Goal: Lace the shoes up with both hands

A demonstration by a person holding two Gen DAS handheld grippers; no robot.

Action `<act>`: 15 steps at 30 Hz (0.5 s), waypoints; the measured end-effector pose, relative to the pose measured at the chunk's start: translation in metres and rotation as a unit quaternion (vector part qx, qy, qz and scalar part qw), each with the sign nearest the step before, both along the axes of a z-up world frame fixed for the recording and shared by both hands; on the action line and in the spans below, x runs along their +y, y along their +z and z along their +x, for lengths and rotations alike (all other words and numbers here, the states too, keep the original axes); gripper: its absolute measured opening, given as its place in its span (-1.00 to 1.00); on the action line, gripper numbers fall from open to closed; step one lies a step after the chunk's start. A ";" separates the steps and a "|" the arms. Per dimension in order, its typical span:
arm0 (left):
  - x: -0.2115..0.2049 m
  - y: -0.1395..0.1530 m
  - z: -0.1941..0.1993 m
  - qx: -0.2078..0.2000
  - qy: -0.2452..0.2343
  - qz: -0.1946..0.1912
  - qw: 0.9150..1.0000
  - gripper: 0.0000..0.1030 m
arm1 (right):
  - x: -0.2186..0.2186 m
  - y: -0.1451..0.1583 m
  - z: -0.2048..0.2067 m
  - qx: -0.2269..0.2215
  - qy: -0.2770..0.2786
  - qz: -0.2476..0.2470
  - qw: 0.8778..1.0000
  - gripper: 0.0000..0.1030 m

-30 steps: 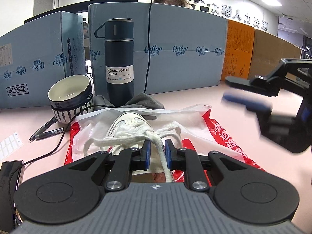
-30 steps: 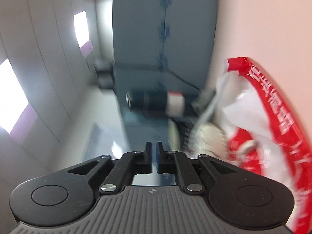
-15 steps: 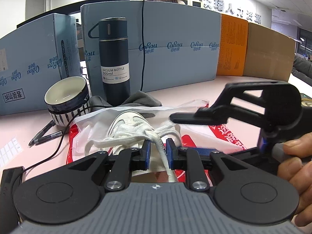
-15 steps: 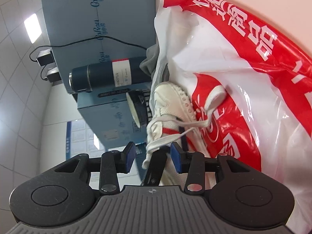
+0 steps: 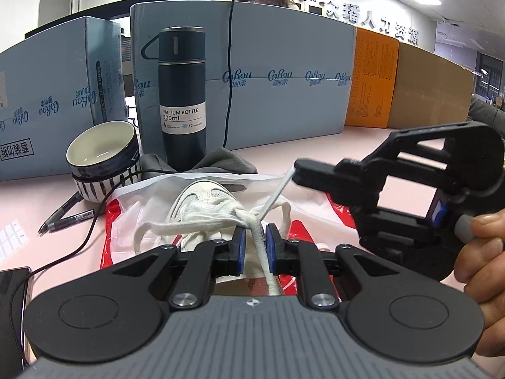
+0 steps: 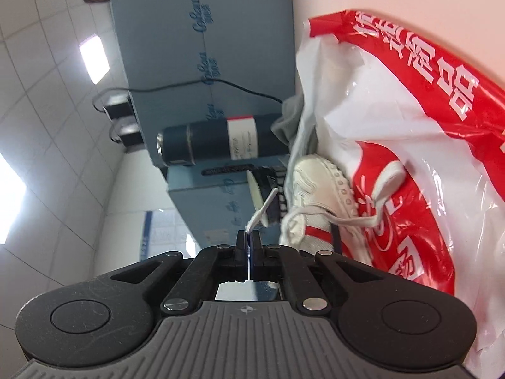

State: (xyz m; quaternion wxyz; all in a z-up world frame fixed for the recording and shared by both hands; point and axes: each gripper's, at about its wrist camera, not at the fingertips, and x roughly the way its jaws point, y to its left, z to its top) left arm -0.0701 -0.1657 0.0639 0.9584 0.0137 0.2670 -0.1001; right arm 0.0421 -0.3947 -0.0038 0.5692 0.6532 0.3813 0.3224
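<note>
Our right gripper point(image 6: 249, 246) was clamped tight on white lace end point(image 6: 262, 211), tip sticking out past pads toward striped bowl point(image 6: 268, 202). View rolled sideways. We saw white shoe point(image 6: 318, 195) lying on red-and-white plastic bag point(image 6: 410, 120), one lace loop point(image 6: 388, 180) flopped onto bag. Dark flask point(image 6: 217, 140) stood by grey cloth point(image 6: 288, 123), blue boxes point(image 6: 202, 31) behind, black cable point(image 6: 202, 85) running across them.
</note>
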 end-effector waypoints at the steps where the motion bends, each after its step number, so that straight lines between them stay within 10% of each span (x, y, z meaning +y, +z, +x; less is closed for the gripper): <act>1: 0.000 0.000 0.000 0.000 0.001 0.000 1.000 -0.76 | -0.002 0.000 0.000 -0.001 -0.002 0.005 1.000 -0.97; 9: 0.002 -0.001 -0.001 0.005 0.019 -0.007 1.000 -0.75 | -0.018 0.014 0.004 -0.029 -0.019 0.036 0.999 -0.97; 15: 0.001 -0.001 0.000 0.006 0.022 -0.004 1.000 -0.71 | -0.012 0.013 0.003 -0.001 0.021 -0.034 0.999 -0.47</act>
